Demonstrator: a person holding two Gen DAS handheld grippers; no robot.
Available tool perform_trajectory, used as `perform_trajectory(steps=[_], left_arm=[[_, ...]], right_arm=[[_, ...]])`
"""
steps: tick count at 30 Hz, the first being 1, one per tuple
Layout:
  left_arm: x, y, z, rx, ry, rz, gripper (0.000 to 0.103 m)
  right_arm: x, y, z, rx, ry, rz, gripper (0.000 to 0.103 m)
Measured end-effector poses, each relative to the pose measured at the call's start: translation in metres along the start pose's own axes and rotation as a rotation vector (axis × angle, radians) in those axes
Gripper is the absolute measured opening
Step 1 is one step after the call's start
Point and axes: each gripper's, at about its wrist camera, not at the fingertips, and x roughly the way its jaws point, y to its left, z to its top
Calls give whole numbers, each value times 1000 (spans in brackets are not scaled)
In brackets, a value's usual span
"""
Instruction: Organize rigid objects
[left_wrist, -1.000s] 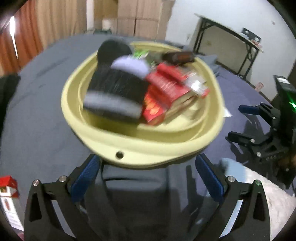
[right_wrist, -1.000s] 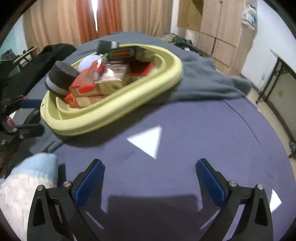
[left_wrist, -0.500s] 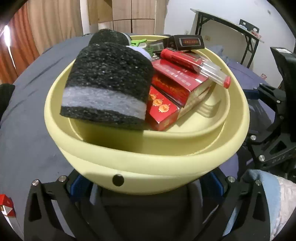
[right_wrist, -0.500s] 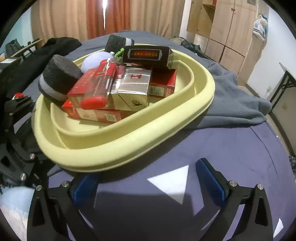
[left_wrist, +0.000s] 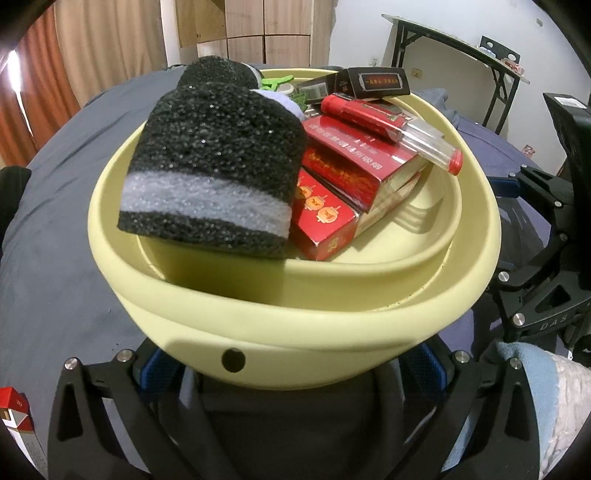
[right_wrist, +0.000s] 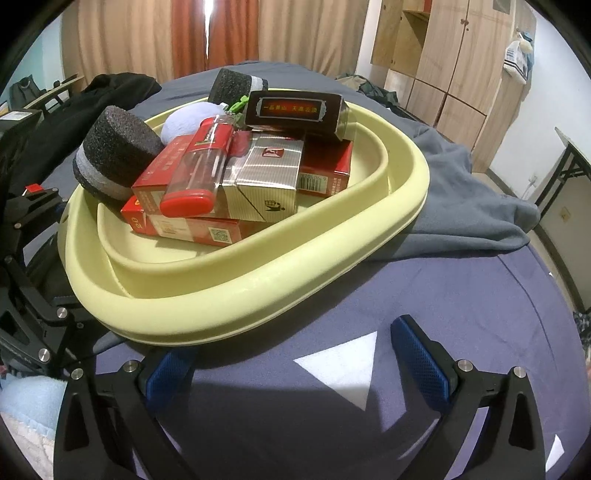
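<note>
Sitting on a surface covered in blue-grey cloth (right_wrist: 480, 295), the pale yellow basin (left_wrist: 295, 332) is holding the collected items, and its near rim is overhanging the left tool (left_wrist: 291, 365). That tool's blue pads (left_wrist: 155, 369) are showing at either side beneath the rim, spread wide apart and gripping nothing; whether they are touching the basin's underside cannot be told.

Leaning against the basin's left inner wall, a black sponge roll with a grey band (left_wrist: 218, 177) is filling much of the left view. A second black roll (right_wrist: 236, 86) is lying at the far rim, with a pale blue ball (right_wrist: 188, 122) and a green clip (right_wrist: 238, 103) just beside it. Red cartons (left_wrist: 351, 173) are lying stacked in the middle, a silver pack (right_wrist: 269, 173) is resting on them, and a dark box with gold lettering (right_wrist: 295, 110) is sitting on top at the far side. A clear tube with a red cap (right_wrist: 195, 173) is lying tilted across the cartons.

Hovering beside the basin's right flank, the right tool (right_wrist: 299, 365) is standing open and empty; its left pad is partly tucked under the rim. A grey garment (right_wrist: 461, 195) is lying bunched behind the basin. A red-and-white pack (left_wrist: 14, 417) is lying apart at the lower left edge of the left view.
</note>
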Motion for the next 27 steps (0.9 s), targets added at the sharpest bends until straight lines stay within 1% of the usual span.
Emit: perform_trajectory(steps=[27], left_arm=[[0, 0, -2, 0, -1, 0, 103]], right_arm=[[-1, -2, -1, -2, -1, 1, 103]])
